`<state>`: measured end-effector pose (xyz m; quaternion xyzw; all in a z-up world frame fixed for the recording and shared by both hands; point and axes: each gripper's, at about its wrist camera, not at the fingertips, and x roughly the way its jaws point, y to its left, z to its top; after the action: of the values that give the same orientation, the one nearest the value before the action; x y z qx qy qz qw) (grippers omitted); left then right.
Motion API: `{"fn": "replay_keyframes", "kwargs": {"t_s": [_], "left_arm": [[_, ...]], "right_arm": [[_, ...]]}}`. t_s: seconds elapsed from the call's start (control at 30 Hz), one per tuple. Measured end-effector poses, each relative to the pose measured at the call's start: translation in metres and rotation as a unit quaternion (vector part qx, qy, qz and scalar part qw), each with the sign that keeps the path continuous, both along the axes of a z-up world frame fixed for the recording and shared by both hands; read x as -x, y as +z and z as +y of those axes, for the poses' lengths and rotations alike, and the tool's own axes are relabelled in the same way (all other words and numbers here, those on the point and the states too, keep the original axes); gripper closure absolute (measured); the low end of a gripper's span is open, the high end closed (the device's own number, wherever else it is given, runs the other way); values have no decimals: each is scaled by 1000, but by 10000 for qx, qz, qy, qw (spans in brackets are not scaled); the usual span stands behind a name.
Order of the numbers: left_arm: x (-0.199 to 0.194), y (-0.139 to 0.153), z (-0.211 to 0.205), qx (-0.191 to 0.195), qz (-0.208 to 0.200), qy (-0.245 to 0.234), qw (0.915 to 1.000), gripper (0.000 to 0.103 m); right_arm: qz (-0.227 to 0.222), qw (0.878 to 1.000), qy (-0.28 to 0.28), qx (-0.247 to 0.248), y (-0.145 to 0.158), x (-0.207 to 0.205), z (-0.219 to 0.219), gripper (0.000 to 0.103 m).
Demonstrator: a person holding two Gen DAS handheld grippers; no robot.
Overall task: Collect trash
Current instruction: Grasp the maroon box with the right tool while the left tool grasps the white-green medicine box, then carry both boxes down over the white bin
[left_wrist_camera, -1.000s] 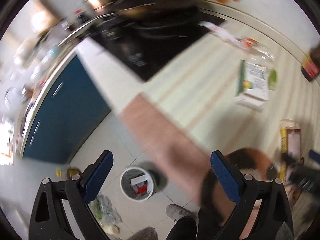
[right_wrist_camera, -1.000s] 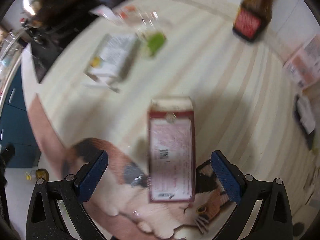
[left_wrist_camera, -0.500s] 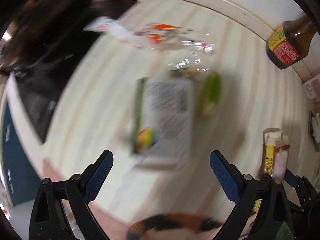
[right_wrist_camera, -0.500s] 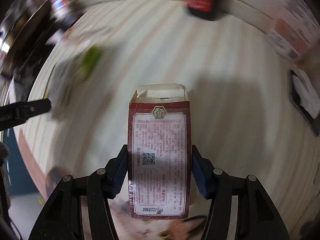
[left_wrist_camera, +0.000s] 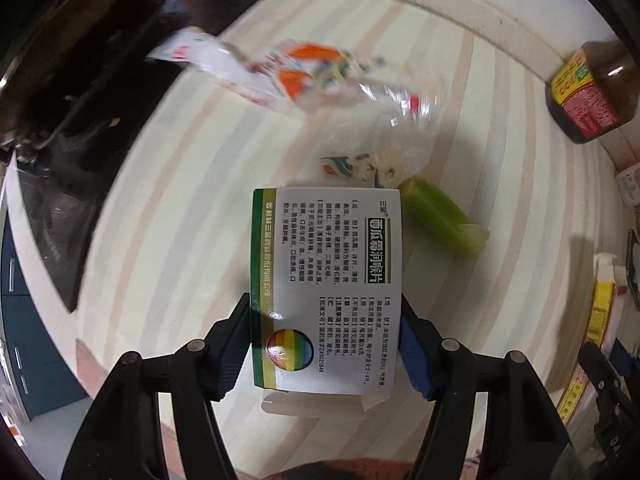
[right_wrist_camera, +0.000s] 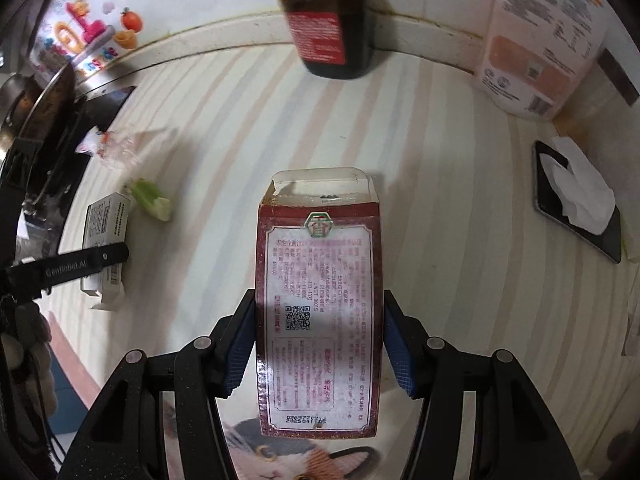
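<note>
Left hand-held gripper (left_wrist_camera: 326,344) is pointing down at the striped worktop (left_wrist_camera: 180,200), and its jaws have just been closing in on the white and green box (left_wrist_camera: 326,280), so both blue pads are now pressing its long sides while it's lying flat. A green celery piece (left_wrist_camera: 442,214) is sitting just beside the box, with a crinkly clear wrapper (left_wrist_camera: 304,76) further back. Right hand-held gripper (right_wrist_camera: 320,344) is squeezing the dark red carton (right_wrist_camera: 320,300) with its end flap open. A brown bottle (right_wrist_camera: 328,28) is standing by the wall.
</note>
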<state>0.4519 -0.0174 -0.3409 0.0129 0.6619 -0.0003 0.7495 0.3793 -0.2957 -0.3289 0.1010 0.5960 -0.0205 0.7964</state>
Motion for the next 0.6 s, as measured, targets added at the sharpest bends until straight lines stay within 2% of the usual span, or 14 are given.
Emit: {"fn": "replay_keyframes", "kwargs": {"t_s": [0.13, 0.2, 0.27, 0.4, 0.6], "left_arm": [[32, 37, 6, -27, -488, 164, 9987, 40], [51, 55, 15, 2, -696, 312, 9971, 40], [75, 74, 31, 14, -936, 525, 9942, 40], [118, 104, 86, -4, -1278, 913, 9876, 40], [191, 123, 167, 10, -1559, 1684, 9733, 40]], "right_arm": [[-146, 9996, 218, -76, 13, 4, 21, 43], [-221, 9991, 346, -85, 15, -11, 46, 43], [-323, 9981, 498, -171, 24, -7, 61, 43], [-497, 9941, 906, -318, 42, -10, 109, 43], [-686, 9802, 1767, -580, 67, 2, 202, 43]]}}
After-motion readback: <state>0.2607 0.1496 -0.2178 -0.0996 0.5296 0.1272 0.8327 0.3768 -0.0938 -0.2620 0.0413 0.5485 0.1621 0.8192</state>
